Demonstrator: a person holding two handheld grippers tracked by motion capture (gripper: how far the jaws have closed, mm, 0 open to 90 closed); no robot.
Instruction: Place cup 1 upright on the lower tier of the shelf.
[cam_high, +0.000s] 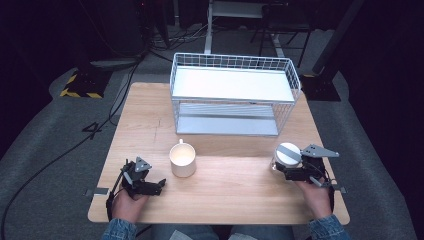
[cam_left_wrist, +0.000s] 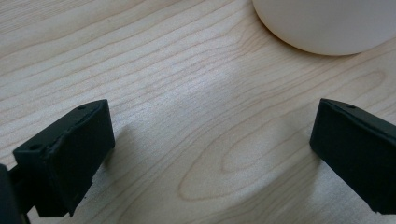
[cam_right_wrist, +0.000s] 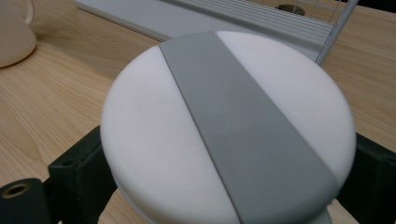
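Note:
A round jar with a white lid crossed by a grey band (cam_high: 288, 154) (cam_right_wrist: 224, 126) stands at the table's right, in front of the wire rack. My right gripper (cam_high: 285, 169) (cam_right_wrist: 224, 186) reaches around it, open, one jaw at each side under the lid's overhang; the lid hides any contact. A cream mug (cam_high: 182, 160) (cam_left_wrist: 327, 23) (cam_right_wrist: 11, 32) stands upright and looks empty near the table's middle. My left gripper (cam_high: 159, 186) (cam_left_wrist: 212, 149) is open just left of the mug and low over the wood, with nothing between its jaws.
A white two-shelf wire rack (cam_high: 232, 85) (cam_right_wrist: 233, 18) stands at the back of the wooden table (cam_high: 230, 200), both shelves bare. Past the table edges lie grey floor, cables and dark stands.

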